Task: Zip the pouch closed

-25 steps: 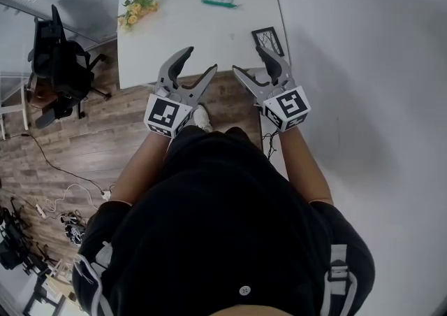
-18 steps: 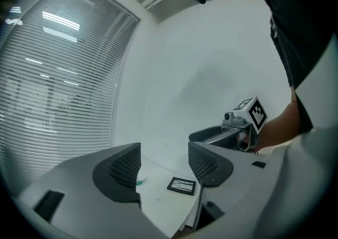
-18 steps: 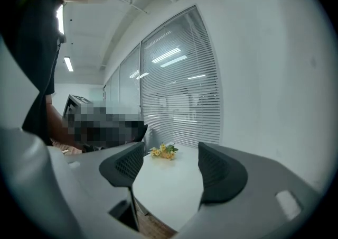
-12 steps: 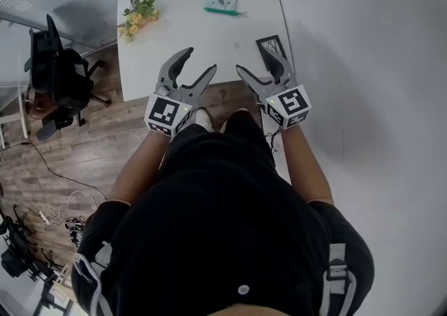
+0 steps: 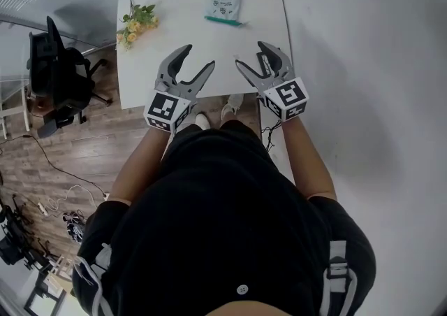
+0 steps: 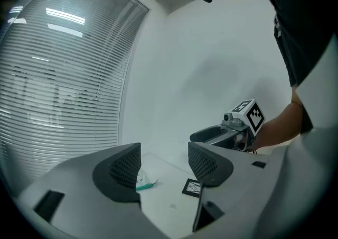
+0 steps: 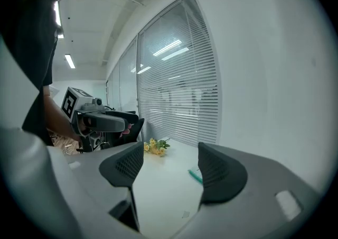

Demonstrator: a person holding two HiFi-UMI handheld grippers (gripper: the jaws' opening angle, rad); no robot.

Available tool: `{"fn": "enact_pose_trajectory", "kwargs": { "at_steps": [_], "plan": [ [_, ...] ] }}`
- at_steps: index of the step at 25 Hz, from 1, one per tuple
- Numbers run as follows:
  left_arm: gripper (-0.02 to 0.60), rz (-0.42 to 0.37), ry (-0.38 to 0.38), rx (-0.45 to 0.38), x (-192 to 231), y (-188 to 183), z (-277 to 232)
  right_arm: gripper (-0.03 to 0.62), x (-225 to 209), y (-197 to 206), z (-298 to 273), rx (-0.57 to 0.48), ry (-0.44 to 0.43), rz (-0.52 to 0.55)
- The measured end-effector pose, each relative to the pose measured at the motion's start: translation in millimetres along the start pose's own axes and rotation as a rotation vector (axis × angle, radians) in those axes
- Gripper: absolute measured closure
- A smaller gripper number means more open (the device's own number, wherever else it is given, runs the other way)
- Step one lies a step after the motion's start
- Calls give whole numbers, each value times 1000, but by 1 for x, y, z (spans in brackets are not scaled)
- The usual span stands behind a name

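Jaws wide on left tool and right tool, nothing held.
Well ahead of both tools, small white printed pouch with green zip edge lies on white table.

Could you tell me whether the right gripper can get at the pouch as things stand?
Probably yes: the right gripper is open and empty, and only bare white table lies between it and the pouch, farther along.
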State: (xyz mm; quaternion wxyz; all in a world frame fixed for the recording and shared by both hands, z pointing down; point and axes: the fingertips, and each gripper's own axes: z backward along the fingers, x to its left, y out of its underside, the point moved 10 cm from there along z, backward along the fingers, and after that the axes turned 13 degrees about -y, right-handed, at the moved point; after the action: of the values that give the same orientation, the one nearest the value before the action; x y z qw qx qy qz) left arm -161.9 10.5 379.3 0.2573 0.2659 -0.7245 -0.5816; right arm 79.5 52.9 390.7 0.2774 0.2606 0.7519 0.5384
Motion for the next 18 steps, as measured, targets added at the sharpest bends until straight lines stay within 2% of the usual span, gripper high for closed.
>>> {"fn": "enact_pose_trajectory", "kwargs": {
  "at_steps": [9, 18],
  "plan": [
    [308, 7, -65, 53, 6, 4, -70, 273, -82, 12, -27, 70, -59, -16],
    [308, 35, -70, 142, 8, 26, -136, 273, -151, 40, -54, 181, -82, -45]
  ]
}}
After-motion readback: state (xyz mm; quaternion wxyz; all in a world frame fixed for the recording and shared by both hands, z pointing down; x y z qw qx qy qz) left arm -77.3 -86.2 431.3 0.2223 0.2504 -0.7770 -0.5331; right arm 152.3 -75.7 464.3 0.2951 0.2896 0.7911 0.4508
